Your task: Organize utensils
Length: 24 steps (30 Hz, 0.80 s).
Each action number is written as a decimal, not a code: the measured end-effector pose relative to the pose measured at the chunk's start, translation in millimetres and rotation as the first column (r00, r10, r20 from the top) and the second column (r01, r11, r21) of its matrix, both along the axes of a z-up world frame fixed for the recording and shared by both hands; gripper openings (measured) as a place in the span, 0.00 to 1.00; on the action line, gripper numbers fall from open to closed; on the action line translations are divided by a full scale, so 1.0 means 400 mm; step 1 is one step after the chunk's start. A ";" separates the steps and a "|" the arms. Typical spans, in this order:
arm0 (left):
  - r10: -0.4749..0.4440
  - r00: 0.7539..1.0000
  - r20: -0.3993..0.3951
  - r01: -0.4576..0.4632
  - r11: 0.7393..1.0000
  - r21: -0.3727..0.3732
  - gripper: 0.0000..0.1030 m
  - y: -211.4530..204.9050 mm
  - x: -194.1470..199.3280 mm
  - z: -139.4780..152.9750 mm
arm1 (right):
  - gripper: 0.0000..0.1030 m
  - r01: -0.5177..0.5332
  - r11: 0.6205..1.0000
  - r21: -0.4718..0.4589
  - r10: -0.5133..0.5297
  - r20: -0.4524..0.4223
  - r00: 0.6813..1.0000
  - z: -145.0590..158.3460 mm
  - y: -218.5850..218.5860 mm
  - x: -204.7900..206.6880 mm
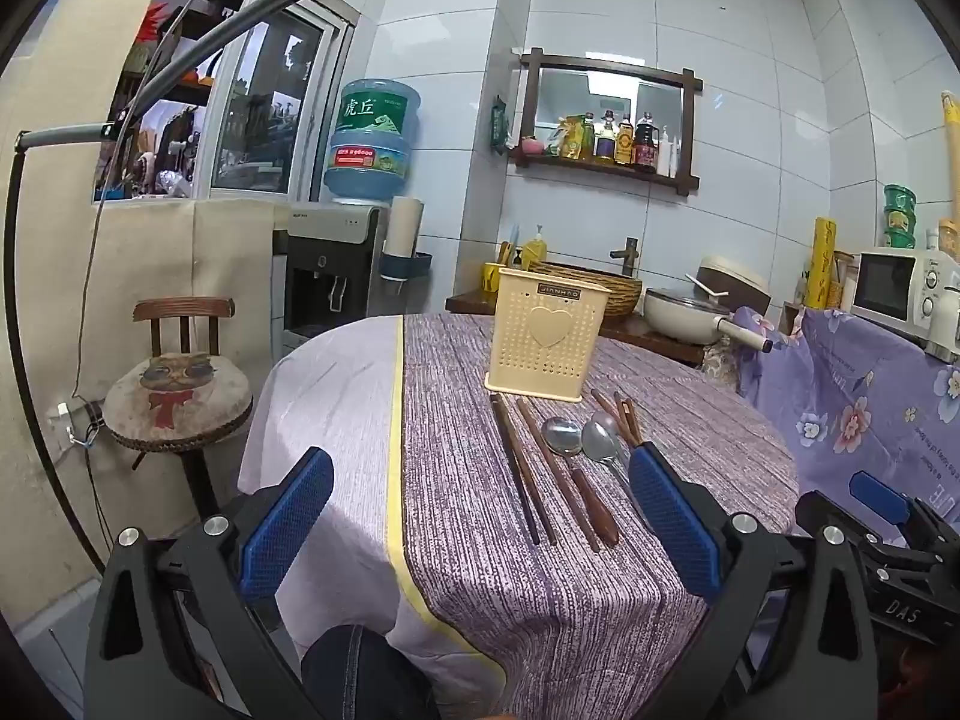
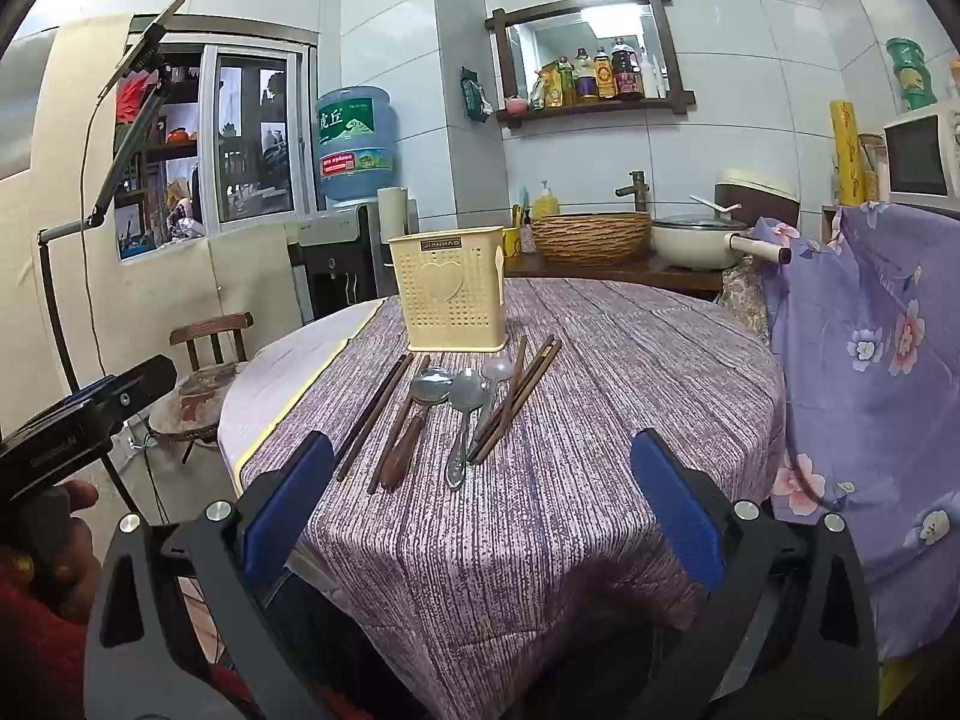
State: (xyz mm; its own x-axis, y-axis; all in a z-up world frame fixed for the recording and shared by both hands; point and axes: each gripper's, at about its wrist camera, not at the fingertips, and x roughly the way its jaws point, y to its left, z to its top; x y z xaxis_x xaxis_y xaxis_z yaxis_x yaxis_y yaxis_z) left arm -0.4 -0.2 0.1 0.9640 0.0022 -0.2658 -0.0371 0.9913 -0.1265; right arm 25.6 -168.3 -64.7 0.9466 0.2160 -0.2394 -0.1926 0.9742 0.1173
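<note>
A cream perforated utensil holder (image 1: 545,341) (image 2: 451,296) stands upright on the round table. In front of it lie dark chopsticks (image 1: 521,471) (image 2: 373,415), a wooden-handled spoon (image 1: 576,468) (image 2: 414,426), metal spoons (image 1: 602,441) (image 2: 465,414) and more brown chopsticks (image 1: 621,417) (image 2: 516,399). My left gripper (image 1: 480,516) is open and empty, held above the near table edge, short of the utensils. My right gripper (image 2: 483,498) is open and empty, likewise short of them. The right gripper shows at the left view's right edge (image 1: 894,534).
The table has a purple striped cloth (image 2: 570,480). A chair with a cat cushion (image 1: 177,396) stands left. Behind are a water dispenser (image 1: 336,264), a basket basin (image 2: 591,237), a pot (image 2: 699,240) and a microwave (image 1: 897,288). A floral cloth (image 2: 870,390) hangs right.
</note>
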 end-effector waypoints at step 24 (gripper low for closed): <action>0.000 1.000 -0.011 0.000 1.000 0.004 0.95 0.006 0.002 -0.003 | 0.95 -0.003 1.000 -0.007 0.003 -0.012 1.000 -0.001 0.004 0.000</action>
